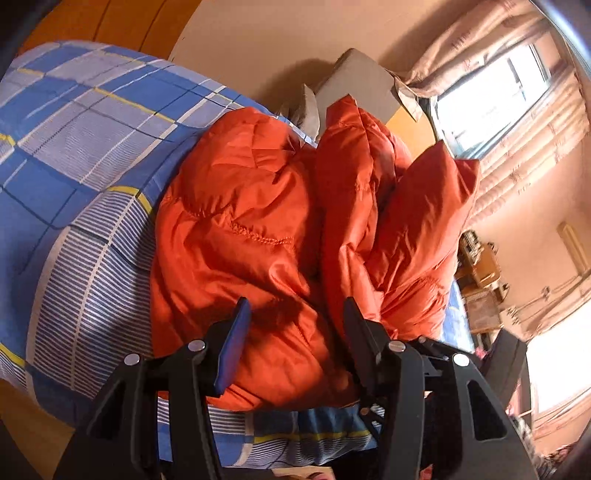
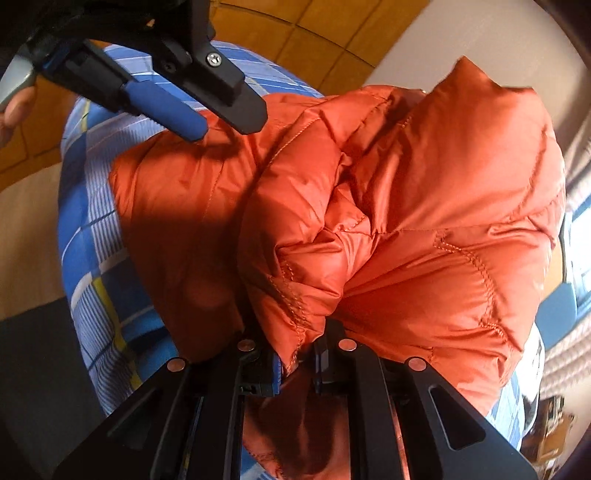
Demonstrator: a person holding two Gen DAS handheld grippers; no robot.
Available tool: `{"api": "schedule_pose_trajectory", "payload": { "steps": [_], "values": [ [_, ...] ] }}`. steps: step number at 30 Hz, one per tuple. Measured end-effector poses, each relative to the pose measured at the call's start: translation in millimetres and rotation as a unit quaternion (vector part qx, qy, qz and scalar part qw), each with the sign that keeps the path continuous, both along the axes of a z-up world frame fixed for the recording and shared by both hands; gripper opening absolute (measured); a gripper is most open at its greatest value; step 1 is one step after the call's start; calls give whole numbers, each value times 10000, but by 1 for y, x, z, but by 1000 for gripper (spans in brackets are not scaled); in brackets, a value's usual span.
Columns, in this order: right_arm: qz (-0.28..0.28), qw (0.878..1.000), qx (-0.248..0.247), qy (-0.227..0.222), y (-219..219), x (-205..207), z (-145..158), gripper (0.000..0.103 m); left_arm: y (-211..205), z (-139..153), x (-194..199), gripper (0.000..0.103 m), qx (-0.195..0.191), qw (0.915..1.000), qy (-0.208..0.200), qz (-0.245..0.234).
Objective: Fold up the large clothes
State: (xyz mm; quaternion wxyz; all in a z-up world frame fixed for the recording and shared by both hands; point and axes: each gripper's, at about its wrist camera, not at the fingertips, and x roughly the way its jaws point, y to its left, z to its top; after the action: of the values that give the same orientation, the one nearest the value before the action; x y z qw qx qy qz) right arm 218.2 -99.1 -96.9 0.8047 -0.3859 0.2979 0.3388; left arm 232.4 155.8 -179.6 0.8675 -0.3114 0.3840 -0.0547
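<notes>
1. Right wrist view puts the orange down jacket (image 2: 388, 221) right in front of me, bunched into a puffy heap on the bed's blue plaid sheet (image 2: 92, 229), with one thick fold raised toward the camera.
2. My right tongs (image 2: 297, 363) are closed down on a stitched edge of that fold; the fabric is pinched between the pads and spills both above and below them.
3. My left tongs (image 1: 295, 317) stand wide apart and hold nothing. They hover just over the jacket's near side, one jaw on each side of a ridge of fabric.
4. I judge the main risk to be slip: the shell looks slick and air-filled, so a thin pinch at the seam could pull free if I lift or drag quickly.
5. A second risk is catching only the top layer with the left tongs, which would leave the fold lopsided.
6. Pose: the right tool points low and nearly level into the heap; the left one comes in from the opposite side, angled downward, its blue pad (image 2: 173, 110) nearest the cloth.
7. Beyond the bed I see a wooden floor (image 2: 306, 33), a curtained window (image 1: 491, 103) and a grey box (image 1: 354, 85).
</notes>
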Motion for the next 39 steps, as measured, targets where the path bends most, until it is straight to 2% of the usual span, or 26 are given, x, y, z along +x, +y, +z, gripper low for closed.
{"api": "schedule_pose_trajectory", "payload": {
  "steps": [6,12,16,22,32,39],
  "values": [
    [287,9995,-47,-122,-10,-4,-9,12,-11,7,-1,51,302,9995,-1,-32],
    [494,9987,-14,-138,-19,-4,-13,12,-30,19,-5,54,926,9951,-110,-342],
    [560,9983,-3,-155,-27,-7,-17,12,-34,22,-7,54,1015,9939,-147,-407],
    [614,9980,-5,-165,-33,-11,-17,12,-33,21,-9,54,878,9953,-169,-365],
    [805,9965,-102,-208,-35,-10,-16,12,-31,9,-2,53,197,9993,-142,-282],
    [878,9957,-125,-252,-36,-12,-17,12,-39,15,11,53,274,9972,-280,-632]
  ]
}}
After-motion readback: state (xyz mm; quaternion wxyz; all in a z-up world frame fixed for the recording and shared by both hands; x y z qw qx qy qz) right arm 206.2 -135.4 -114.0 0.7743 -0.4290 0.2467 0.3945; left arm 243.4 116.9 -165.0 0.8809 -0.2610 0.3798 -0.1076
